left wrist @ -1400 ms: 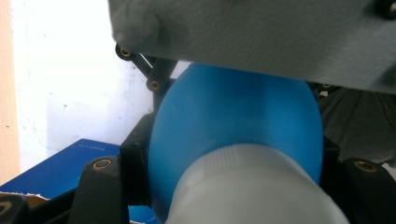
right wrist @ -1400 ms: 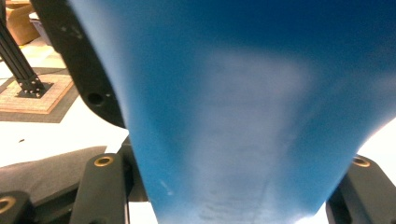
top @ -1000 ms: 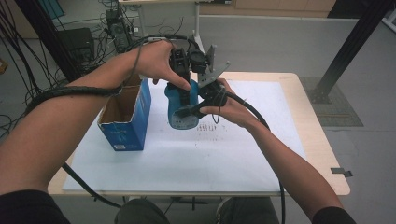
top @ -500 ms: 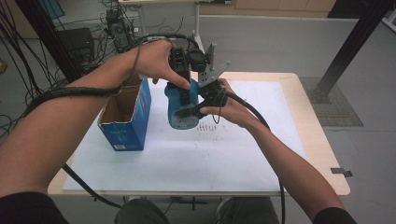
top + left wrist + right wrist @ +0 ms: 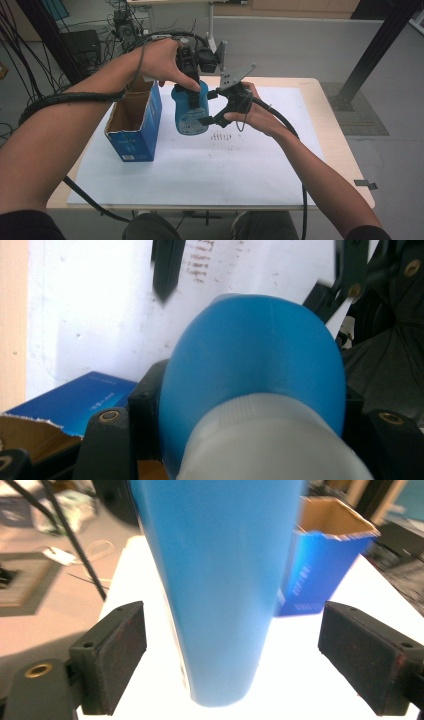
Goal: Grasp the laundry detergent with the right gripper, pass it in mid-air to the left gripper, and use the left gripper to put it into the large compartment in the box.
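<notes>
Overhead, the high view showed a blue bottle held above the white sheet on the table, just beside an open blue carton. The left gripper came down on the bottle's top, and the right gripper reached in from the side near its lower half.

The left gripper view added what the height hid: its jaws were clamped on the bottle's shoulder just below a pale ribbed cap, with the carton's torn flap at the lower left corner. The right gripper view showed the bottle's smooth blue wall standing between its two black pads, a gap on either side; those jaws had just been opening and pressed on nothing.

The carton stood upright with its top flaps open, brown cardboard inside; whether anything lay in it could not be told. The bottle's contents could not be seen either.

The sheet bore a patch of small dark marks just below the right hand. Beyond the table lay a grey floor, tangled black cables at the left and a slanting black post at the right.
</notes>
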`<state>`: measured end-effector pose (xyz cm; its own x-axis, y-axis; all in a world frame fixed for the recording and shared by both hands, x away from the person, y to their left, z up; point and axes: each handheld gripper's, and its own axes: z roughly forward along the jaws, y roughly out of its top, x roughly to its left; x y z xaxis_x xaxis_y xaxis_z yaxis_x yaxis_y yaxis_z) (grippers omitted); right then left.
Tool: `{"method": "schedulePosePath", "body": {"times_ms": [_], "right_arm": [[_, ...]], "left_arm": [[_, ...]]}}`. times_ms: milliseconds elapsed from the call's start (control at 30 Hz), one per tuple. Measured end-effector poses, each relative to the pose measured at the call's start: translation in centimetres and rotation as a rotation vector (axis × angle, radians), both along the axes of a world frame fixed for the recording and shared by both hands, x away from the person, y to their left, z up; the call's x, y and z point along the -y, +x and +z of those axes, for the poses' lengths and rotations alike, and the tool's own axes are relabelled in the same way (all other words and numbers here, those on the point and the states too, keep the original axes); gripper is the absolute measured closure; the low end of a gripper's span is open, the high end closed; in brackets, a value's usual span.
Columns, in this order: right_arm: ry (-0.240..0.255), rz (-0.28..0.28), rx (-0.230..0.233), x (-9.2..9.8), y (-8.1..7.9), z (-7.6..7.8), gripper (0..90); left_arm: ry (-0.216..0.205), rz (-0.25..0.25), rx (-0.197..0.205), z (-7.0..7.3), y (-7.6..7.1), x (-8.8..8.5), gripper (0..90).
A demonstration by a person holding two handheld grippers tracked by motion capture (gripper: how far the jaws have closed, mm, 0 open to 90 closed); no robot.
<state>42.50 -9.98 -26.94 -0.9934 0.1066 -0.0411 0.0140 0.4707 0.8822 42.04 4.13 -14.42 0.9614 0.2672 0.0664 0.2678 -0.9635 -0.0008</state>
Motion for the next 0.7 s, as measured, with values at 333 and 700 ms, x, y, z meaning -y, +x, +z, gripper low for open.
{"method": "schedulePosePath", "body": {"times_ms": [333, 700], "right_arm": [[-0.17, -0.133, -0.027, 4.6, -0.3, 0.4, 8.1], [-0.289, -0.294, -0.058, 10.4, -0.4, 0.7, 7.8]], "left_arm": [[-0.01, 0.13, 0.03, 1.3, 0.7, -1.9, 37.3], [-0.011, 0.302, 0.074, 4.0, 1.5, -4.3, 37.3]]}}
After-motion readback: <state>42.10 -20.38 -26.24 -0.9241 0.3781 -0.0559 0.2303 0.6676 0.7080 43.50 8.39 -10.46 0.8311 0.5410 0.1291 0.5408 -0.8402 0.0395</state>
